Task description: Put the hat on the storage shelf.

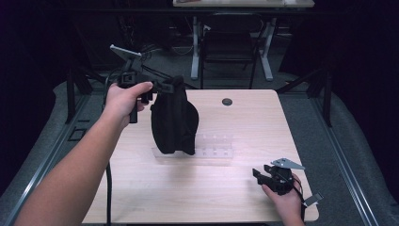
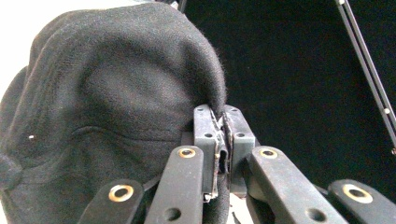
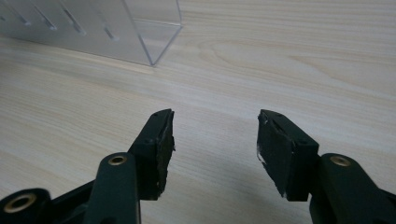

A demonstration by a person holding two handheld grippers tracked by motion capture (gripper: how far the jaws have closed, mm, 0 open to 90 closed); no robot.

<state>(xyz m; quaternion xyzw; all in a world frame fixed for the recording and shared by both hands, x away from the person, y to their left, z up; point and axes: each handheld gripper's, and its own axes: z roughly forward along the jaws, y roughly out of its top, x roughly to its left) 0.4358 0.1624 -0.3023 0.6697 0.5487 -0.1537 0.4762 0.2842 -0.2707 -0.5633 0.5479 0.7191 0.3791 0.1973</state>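
High view: one black cap (image 1: 174, 120) hangs left of centre, over one clear plastic rack (image 1: 211, 147) on the counter (image 1: 254, 122). Left tongs (image 1: 169, 86), raised on an outstretched forearm, pinch its top edge tight. Right tongs (image 1: 258, 174) rest low at lower right, jaws spread wide, holding nothing.

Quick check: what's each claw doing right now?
Left claw: shut on the black cap, held up over the table.
Right claw: open, holding nothing, low over the table.
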